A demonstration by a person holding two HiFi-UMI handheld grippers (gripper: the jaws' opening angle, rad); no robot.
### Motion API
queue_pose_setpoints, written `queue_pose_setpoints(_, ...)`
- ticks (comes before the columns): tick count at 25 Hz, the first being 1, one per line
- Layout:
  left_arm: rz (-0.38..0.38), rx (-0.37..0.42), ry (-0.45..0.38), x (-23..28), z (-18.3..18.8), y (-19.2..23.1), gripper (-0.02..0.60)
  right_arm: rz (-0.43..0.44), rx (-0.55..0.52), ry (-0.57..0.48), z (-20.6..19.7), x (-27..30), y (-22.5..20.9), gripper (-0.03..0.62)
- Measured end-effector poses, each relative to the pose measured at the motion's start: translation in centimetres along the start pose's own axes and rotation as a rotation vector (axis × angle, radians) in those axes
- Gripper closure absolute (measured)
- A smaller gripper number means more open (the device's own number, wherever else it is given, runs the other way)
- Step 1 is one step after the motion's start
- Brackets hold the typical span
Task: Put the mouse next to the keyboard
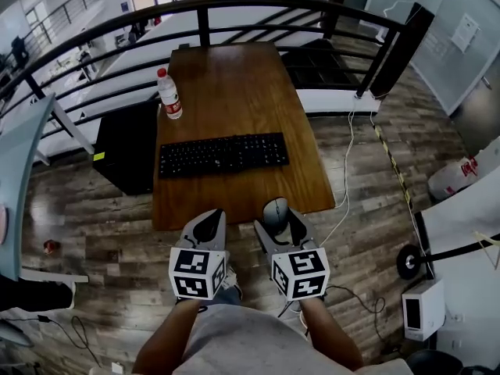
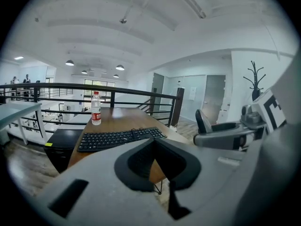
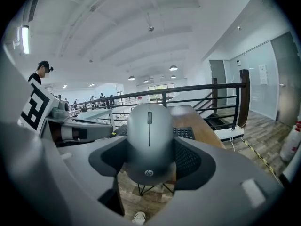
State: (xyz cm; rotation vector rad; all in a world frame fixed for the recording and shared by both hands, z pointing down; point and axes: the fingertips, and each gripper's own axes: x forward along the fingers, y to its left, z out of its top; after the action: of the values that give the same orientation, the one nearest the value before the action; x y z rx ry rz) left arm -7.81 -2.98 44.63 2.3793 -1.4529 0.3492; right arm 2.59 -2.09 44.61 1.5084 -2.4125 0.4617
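Note:
A grey mouse [image 3: 149,140] sits clamped between the jaws of my right gripper [image 1: 278,219], held in the air just short of the table's near edge; the mouse [image 1: 274,212] also shows in the head view. The black keyboard [image 1: 223,154] lies across the wooden table [image 1: 234,84], ahead of both grippers, and appears in the left gripper view as the keyboard [image 2: 118,138]. My left gripper [image 1: 208,226] hangs beside the right one, its jaws closed together with nothing between them.
A water bottle [image 1: 169,94] with a red label stands on the table's left side behind the keyboard. A black cabinet [image 1: 125,147] sits left of the table, a dark railing [image 1: 234,10] curves behind it, and cables [image 1: 348,178] trail on the floor at right.

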Motion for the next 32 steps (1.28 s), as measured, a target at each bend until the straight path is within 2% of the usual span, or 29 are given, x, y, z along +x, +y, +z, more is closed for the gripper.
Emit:
queue_pose_setpoints(13, -0.012, -0.043, 0.009, 5.4, 3.5, 9.7, 0.586, 0.001, -0.029, 0.061, 4.3, 11.3, 1.9, 0.293)
queue_pose_setpoints(24, 0.001, -0.061, 0.028, 8.3, 4.5, 11.9, 0.586, 0.004, -0.031, 0.062, 5.9, 14.8, 1.3, 0.292)
queue_pose_setpoints(32, 0.024, -0.057, 0.026, 11.2, 5.5, 12.2, 0.586, 0.038, -0.028, 0.051, 6.6, 17.0, -0.7, 0.293)
